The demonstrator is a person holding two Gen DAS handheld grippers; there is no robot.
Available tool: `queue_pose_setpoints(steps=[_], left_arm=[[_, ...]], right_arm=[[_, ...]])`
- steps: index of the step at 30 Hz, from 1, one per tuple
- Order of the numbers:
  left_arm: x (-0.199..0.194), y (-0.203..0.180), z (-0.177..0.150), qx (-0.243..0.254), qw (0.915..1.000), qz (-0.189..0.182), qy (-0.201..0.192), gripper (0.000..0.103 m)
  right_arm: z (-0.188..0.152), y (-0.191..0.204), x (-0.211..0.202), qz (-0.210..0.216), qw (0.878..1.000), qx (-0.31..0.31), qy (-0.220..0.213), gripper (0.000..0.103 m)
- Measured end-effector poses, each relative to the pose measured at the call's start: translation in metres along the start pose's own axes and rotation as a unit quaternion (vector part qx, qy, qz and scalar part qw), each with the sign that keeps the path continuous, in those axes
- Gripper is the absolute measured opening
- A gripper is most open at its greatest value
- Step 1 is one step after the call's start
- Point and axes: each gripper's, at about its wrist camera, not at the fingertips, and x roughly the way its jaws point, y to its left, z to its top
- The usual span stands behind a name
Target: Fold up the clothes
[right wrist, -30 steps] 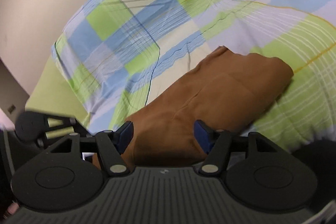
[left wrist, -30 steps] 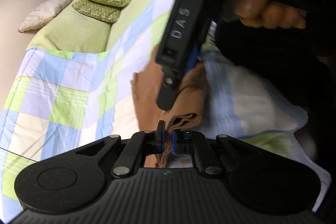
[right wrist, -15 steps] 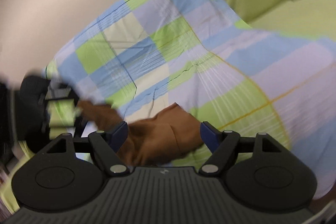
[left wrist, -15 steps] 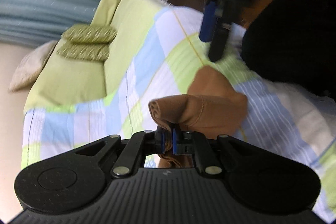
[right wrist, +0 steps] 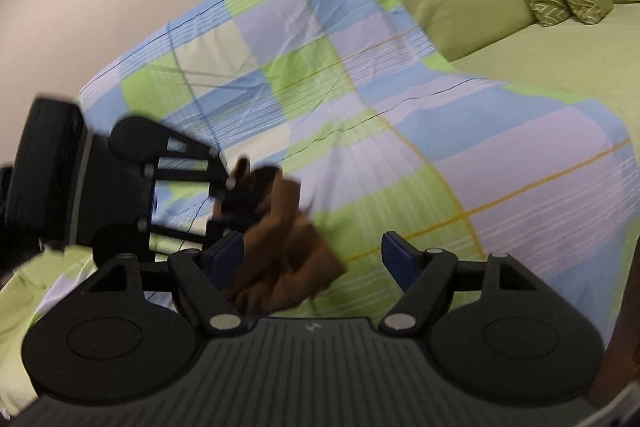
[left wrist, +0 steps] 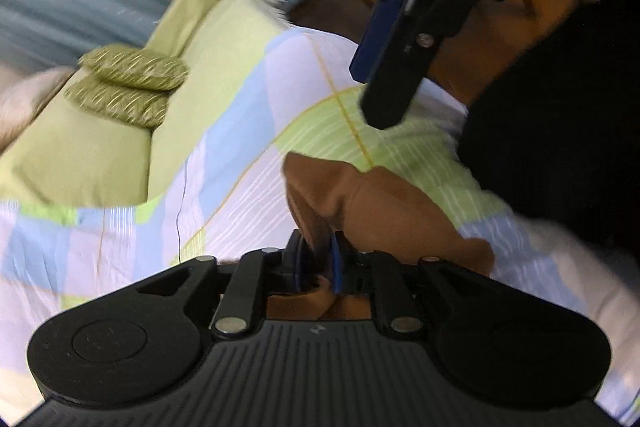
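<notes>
Your left gripper has its jaws clamped on the bunched brown garment, which rests on the checked bedspread. Your right gripper hovers above the bed with its jaws apart, holding nothing.

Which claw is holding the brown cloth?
The left claw: it is shut on the crumpled brown cloth. The right claw is open, holding nothing.

Right gripper lifted off brown garment, now bunched smaller.
</notes>
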Motion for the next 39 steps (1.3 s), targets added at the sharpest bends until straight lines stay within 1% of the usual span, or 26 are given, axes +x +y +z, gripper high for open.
queue_pose_setpoints(steps=[1, 2, 3, 5, 6, 8, 10, 12, 13, 16, 19, 20, 21, 22, 24, 25, 26, 27, 29, 31, 32, 34, 35, 36, 38, 39], left_arm=[[-0.002, 0.0, -0.002, -0.019, 0.9998, 0.005, -0.004, 0.019], [-0.005, 0.001, -0.006, -0.05, 0.9986, 0.016, -0.01, 0.026], [-0.007, 0.002, -0.009, -0.076, 0.9967, 0.026, -0.015, 0.037], [-0.014, 0.002, -0.013, -0.1, 0.9933, 0.051, -0.025, 0.049], [-0.019, 0.002, -0.016, -0.104, 0.9925, 0.057, -0.029, 0.052], [-0.028, 0.003, -0.02, -0.11, 0.9908, 0.07, -0.036, 0.054], [-0.032, 0.006, -0.024, -0.113, 0.99, 0.076, -0.036, 0.058], [-0.039, 0.015, -0.034, -0.143, 0.9858, 0.08, -0.037, 0.059], [-0.039, 0.02, -0.036, -0.159, 0.9831, 0.08, -0.041, 0.059], [-0.041, 0.028, -0.043, -0.187, 0.9781, 0.077, -0.051, 0.059], [-0.036, 0.026, -0.041, -0.166, 0.982, 0.076, -0.05, 0.059], [-0.036, 0.026, -0.04, -0.159, 0.983, 0.077, -0.051, 0.059], [-0.037, 0.026, -0.039, -0.158, 0.9829, 0.077, -0.054, 0.06], [-0.038, 0.027, -0.039, -0.158, 0.9827, 0.078, -0.058, 0.06], [-0.044, 0.031, -0.043, -0.167, 0.9797, 0.087, -0.069, 0.06], [-0.048, 0.034, -0.046, -0.177, 0.9772, 0.091, -0.074, 0.062], [-0.054, 0.04, -0.054, -0.199, 0.9722, 0.095, -0.08, 0.066], [-0.06, 0.045, -0.061, -0.219, 0.9672, 0.098, -0.083, 0.067], [-0.064, 0.055, -0.074, -0.257, 0.9586, 0.095, -0.078, 0.067], [-0.063, 0.064, -0.086, -0.293, 0.9509, 0.073, -0.07, 0.067], [-0.059, 0.071, -0.092, -0.317, 0.9446, 0.056, -0.062, 0.067], [-0.049, 0.082, -0.096, -0.349, 0.9351, 0.032, -0.052, 0.067], [-0.041, 0.089, -0.098, -0.371, 0.9274, 0.009, -0.047, 0.067], [-0.033, 0.094, -0.099, -0.385, 0.922, -0.003, -0.041, 0.066], [-0.018, 0.101, -0.099, -0.401, 0.9155, -0.024, -0.025, 0.065], [-0.011, 0.103, -0.1, -0.407, 0.9127, -0.033, -0.017, 0.062]], right_arm=[[0.002, -0.001, 0.001, 0.0, 1.0, 0.001, -0.005, 0.073], [0.006, -0.001, 0.003, 0.003, 1.0, 0.004, -0.01, 0.073], [0.008, -0.002, 0.005, 0.007, 1.0, 0.006, -0.012, 0.073], [0.013, -0.001, 0.014, 0.022, 0.999, 0.022, -0.008, 0.073], [0.015, -0.001, 0.02, 0.034, 0.999, 0.035, -0.003, 0.073], [0.018, 0.0, 0.031, 0.052, 0.997, 0.056, 0.007, 0.072], [0.017, -0.001, 0.04, 0.054, 0.996, 0.074, 0.022, 0.071], [0.015, -0.003, 0.051, 0.048, 0.993, 0.097, 0.042, 0.063], [0.014, -0.004, 0.053, 0.051, 0.992, 0.104, 0.046, 0.063], [0.012, 0.001, 0.054, 0.056, 0.993, 0.096, 0.048, 0.061], [0.012, 0.009, 0.055, 0.057, 0.995, 0.075, 0.043, 0.058], [0.012, 0.014, 0.056, 0.059, 0.996, 0.061, 0.042, 0.056], [0.012, 0.018, 0.058, 0.059, 0.996, 0.046, 0.042, 0.051], [0.012, 0.021, 0.06, 0.058, 0.997, 0.034, 0.042, 0.04], [0.012, 0.02, 0.062, 0.057, 0.997, 0.032, 0.045, 0.018], [0.011, 0.016, 0.062, 0.056, 0.996, 0.044, 0.048, 0.014], [0.01, 0.01, 0.062, 0.054, 0.995, 0.063, 0.051, 0.013], [0.01, 0.006, 0.061, 0.053, 0.994, 0.074, 0.053, 0.012], [0.006, -0.002, 0.057, 0.05, 0.993, 0.094, 0.058, 0.012], [0.002, -0.009, 0.054, 0.05, 0.99, 0.112, 0.064, 0.012], [0.0, -0.011, 0.053, 0.051, 0.99, 0.115, 0.065, 0.012], [-0.005, -0.012, 0.052, 0.053, 0.988, 0.127, 0.067, 0.012], [-0.007, -0.013, 0.053, 0.052, 0.987, 0.133, 0.067, 0.012], [-0.009, -0.015, 0.053, 0.05, 0.987, 0.14, 0.068, 0.012], [-0.011, -0.016, 0.054, 0.047, 0.987, 0.142, 0.067, 0.012], [-0.011, -0.017, 0.055, 0.045, 0.987, 0.141, 0.066, 0.012]])
